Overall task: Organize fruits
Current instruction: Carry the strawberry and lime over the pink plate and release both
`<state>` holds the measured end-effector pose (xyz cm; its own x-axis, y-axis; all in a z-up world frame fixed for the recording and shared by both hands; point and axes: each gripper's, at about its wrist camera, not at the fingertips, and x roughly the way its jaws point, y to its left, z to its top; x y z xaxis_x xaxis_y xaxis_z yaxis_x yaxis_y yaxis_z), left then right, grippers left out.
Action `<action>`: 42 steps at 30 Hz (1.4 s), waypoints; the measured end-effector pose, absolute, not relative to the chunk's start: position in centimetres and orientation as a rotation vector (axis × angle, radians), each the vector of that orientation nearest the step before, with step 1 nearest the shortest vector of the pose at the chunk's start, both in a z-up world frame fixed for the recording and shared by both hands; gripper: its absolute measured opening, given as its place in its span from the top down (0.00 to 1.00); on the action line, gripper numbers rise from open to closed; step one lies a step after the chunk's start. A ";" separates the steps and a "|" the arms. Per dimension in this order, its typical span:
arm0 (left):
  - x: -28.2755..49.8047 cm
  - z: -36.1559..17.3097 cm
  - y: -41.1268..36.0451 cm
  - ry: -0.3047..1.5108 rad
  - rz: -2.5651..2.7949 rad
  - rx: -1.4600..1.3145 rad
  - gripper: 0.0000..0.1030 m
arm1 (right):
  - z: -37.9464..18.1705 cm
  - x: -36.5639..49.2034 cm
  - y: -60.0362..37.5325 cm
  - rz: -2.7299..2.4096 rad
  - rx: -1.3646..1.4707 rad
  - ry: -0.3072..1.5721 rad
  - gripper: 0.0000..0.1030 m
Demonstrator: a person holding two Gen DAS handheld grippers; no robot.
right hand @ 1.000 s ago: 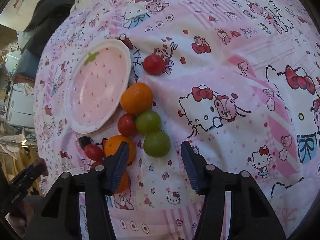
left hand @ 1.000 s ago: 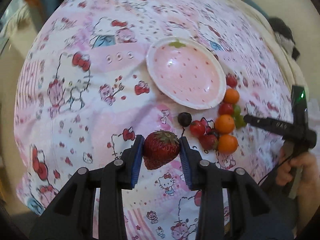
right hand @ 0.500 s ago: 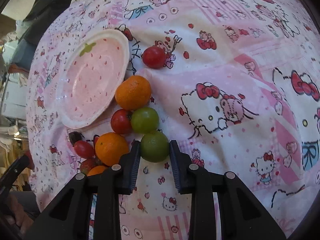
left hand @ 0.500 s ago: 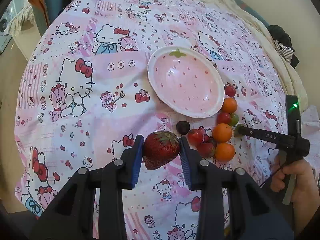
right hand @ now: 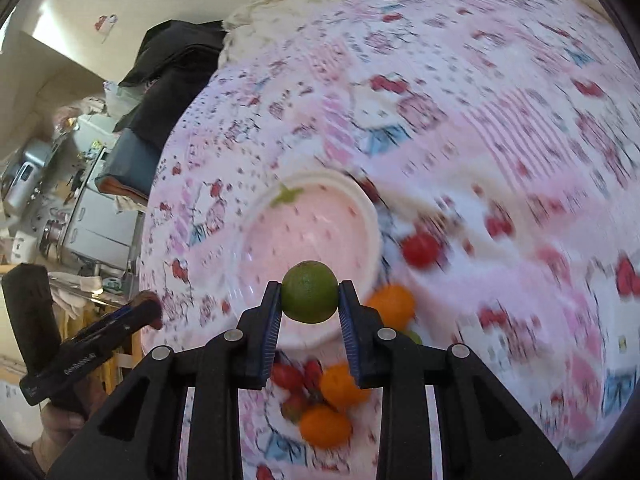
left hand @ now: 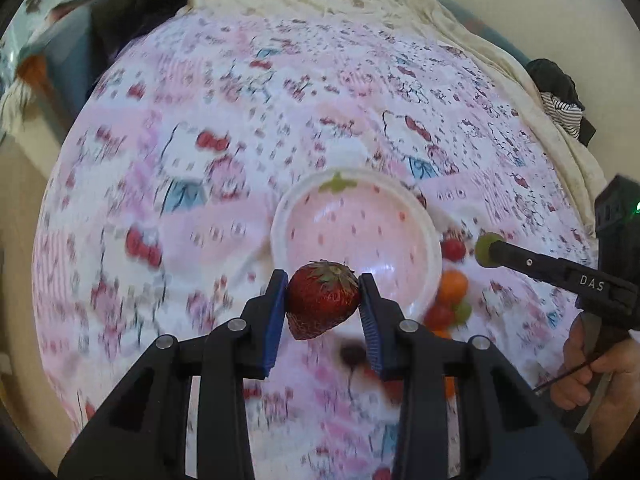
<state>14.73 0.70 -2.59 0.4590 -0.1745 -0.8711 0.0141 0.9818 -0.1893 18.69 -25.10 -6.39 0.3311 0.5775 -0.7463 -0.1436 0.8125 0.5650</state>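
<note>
Pink cartoon-print cloth (left hand: 224, 216) covers the whole work surface, much of it motion-blurred in both views. Cream sheet (left hand: 400, 8) lies bunched along its far edge, w/ dark clothing (right hand: 168, 68) heaped at the far left corner.

Pink bowl (left hand: 434, 248) w/ strawberry print sits mid-cloth, nothing in it.

Left gripper (left hand: 323, 304): jaws pinching a strawberry (left hand: 320, 304) side to side, held above the cloth in front of the bowl's near rim, leafy cap up and away from the camera.

Right gripper (right hand: 309, 300): jaws pinching a lime (right hand: 309, 292), clear of the cloth; in its own view it sits over the bowl's near-right rim. From the left wrist view the same lime shows at the tip of the right gripper, just right of the bowl, and a hand (left hand: 592, 364) grips that tool's handle.

Loose fruit on the cloth by the bowl's right side and near edge: three oranges (right hand: 324, 426), one beside the rim, two closer to the camera; a red tomato (right hand: 420, 248) farther back, apart from the rest; a few small red ones (right hand: 288, 376) near the oranges; a bit of a green fruit (right hand: 414, 336) behind the right finger. A dark blob (left hand: 352, 354) near the left gripper is prob. a cherry, too blurred to be sure.
</note>
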 end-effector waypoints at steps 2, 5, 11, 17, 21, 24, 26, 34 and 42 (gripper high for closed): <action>16.7 -3.4 0.0 1.089 -0.124 -0.143 0.69 | -6.6 20.5 -24.2 0.501 0.413 1.141 0.71; 19.1 -5.3 -1.1 1.111 -0.127 -0.099 0.69 | -7.8 23.2 -22.9 0.498 0.386 1.163 0.71; 21.9 -9.3 -2.9 1.188 -0.128 -0.002 0.69 | -11.1 26.6 -21.6 0.484 0.376 1.227 0.71; 23.2 -12.0 -3.7 1.285 -0.129 0.057 0.69 | -13.5 27.8 -20.0 0.489 0.365 1.281 0.71; 23.6 -13.0 -3.8 1.294 -0.118 0.087 0.69 | -14.4 28.1 -19.4 0.473 0.353 1.295 0.71; 24.0 -13.5 -3.6 1.306 -0.117 0.071 0.69 | -15.1 28.2 -19.4 0.460 0.362 1.319 0.71; 24.2 -13.7 -3.7 1.308 -0.114 0.074 0.69 | -15.3 28.2 -19.4 0.459 0.363 1.327 0.71; 24.8 -14.0 -5.4 1.326 -0.136 0.107 0.53 | -15.6 28.3 -19.8 0.450 0.391 1.330 0.68; 24.5 -12.6 -6.6 1.304 -0.159 0.089 0.23 | -13.7 28.5 -21.6 0.498 0.485 1.287 0.29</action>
